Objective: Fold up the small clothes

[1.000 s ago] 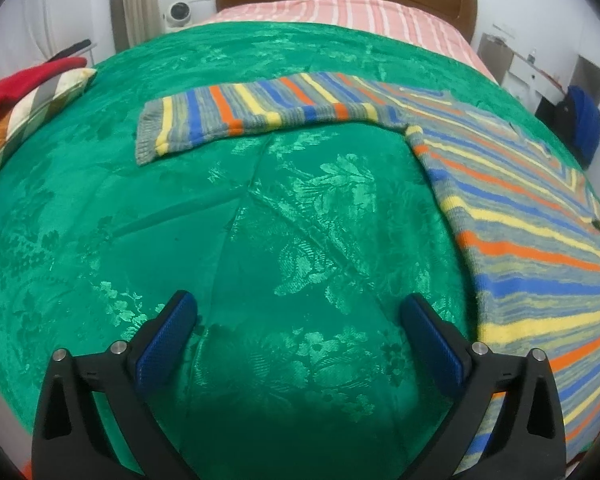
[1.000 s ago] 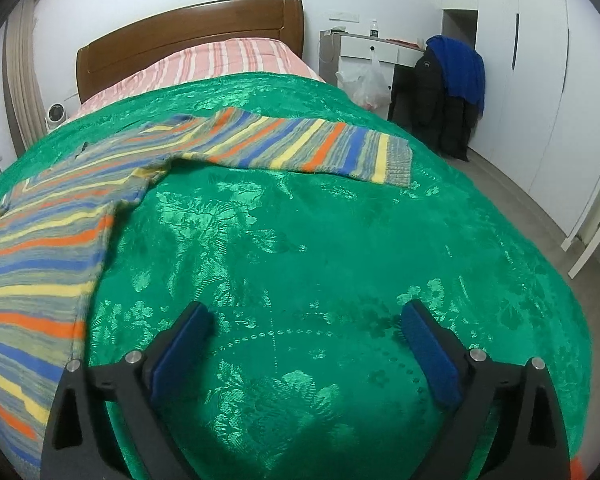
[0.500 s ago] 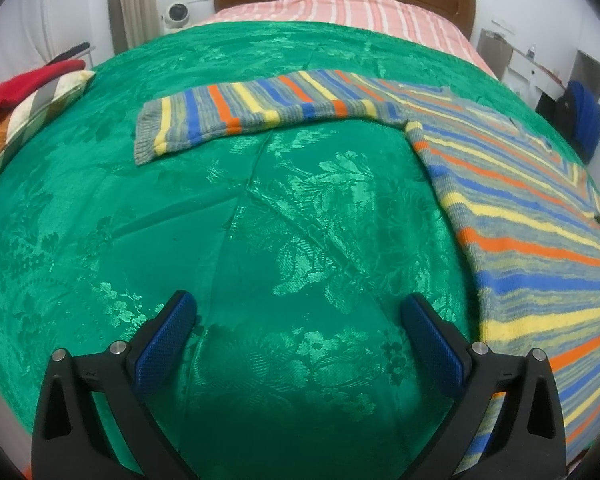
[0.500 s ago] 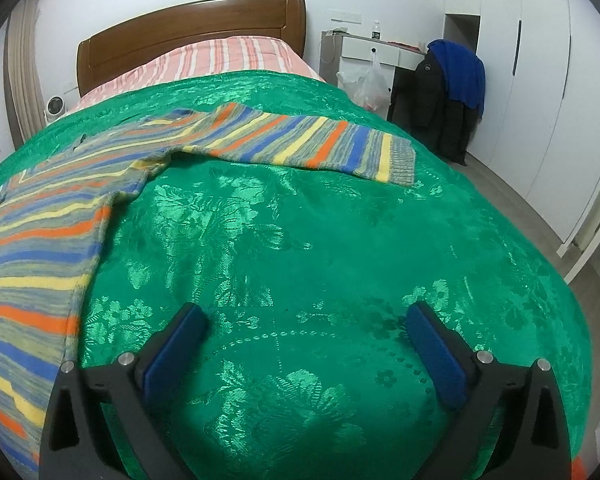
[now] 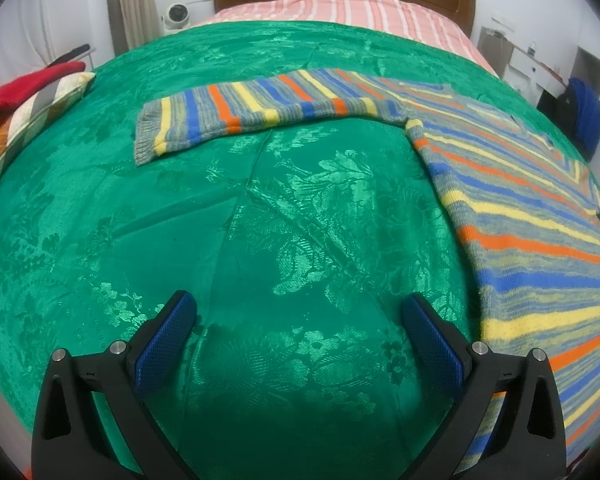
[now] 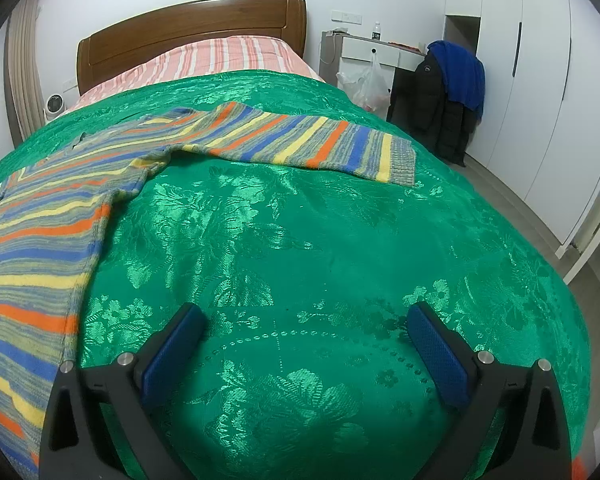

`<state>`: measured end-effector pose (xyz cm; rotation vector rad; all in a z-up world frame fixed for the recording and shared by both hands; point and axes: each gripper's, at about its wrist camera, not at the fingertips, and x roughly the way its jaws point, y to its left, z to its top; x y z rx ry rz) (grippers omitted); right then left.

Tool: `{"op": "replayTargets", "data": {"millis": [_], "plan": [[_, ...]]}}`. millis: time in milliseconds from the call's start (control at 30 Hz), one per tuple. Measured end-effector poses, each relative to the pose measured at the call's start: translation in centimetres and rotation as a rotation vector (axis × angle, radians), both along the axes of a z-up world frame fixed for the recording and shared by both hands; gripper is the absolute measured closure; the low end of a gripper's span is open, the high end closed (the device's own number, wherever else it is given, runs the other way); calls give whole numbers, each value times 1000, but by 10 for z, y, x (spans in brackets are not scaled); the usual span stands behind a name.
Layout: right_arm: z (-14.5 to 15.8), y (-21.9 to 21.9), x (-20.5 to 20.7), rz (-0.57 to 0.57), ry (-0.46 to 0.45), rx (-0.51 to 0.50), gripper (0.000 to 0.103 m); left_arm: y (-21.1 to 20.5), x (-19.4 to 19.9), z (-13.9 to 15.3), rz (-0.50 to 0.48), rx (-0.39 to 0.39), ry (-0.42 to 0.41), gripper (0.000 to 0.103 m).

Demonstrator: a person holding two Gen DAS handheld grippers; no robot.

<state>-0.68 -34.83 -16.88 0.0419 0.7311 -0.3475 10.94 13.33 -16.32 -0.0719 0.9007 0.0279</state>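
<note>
Left wrist view. Left gripper (image 5: 298, 312) low over the green bedspread (image 5: 260, 240), jaws spread wide, nothing between the pads. Striped sweater (image 5: 520, 220) flat on the bed, body ahead and off to the right of the jaws, its near side edge just past the right-hand finger. Left sleeve (image 5: 260, 110) stretched straight out from the shoulder, long axis crosswise to the line of the fingers, cuff (image 5: 146, 140) ahead and to the left, well apart from the jaws. Red and checked bedding (image 5: 24, 100) at the far left edge of the bed, clear of the garment.

Right wrist view. Right gripper (image 6: 306, 316) likewise low over bare bedspread, jaws spread, holding nothing. Sweater body ahead and to the left, its edge just beside the left-hand finger. Right sleeve (image 6: 300, 142) laid straight out, long axis crosswise, ribbed cuff (image 6: 402, 160) ahead and slightly right, well apart from the jaws. Headboard (image 6: 192, 32) beyond; dark jacket (image 6: 436, 108) and white wardrobe (image 6: 540, 80) off the bed to the right.

Assessment. Garment spread symmetrically between the two grippers, nothing folded yet. Each cuff nearer its own side's gripper; probable first move a forward reach to each cuff, then a carry inward across the body. Approach along the sleeve axis unlikely to work; a pinch across the cuff edge appears the better line.
</note>
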Motion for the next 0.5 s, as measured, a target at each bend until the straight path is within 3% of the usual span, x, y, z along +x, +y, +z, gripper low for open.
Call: {"op": "replayTargets", "data": {"millis": [500], "plan": [[0,0,0,0,1,-4,2,-1,0,0,0,5,0,0]]}}
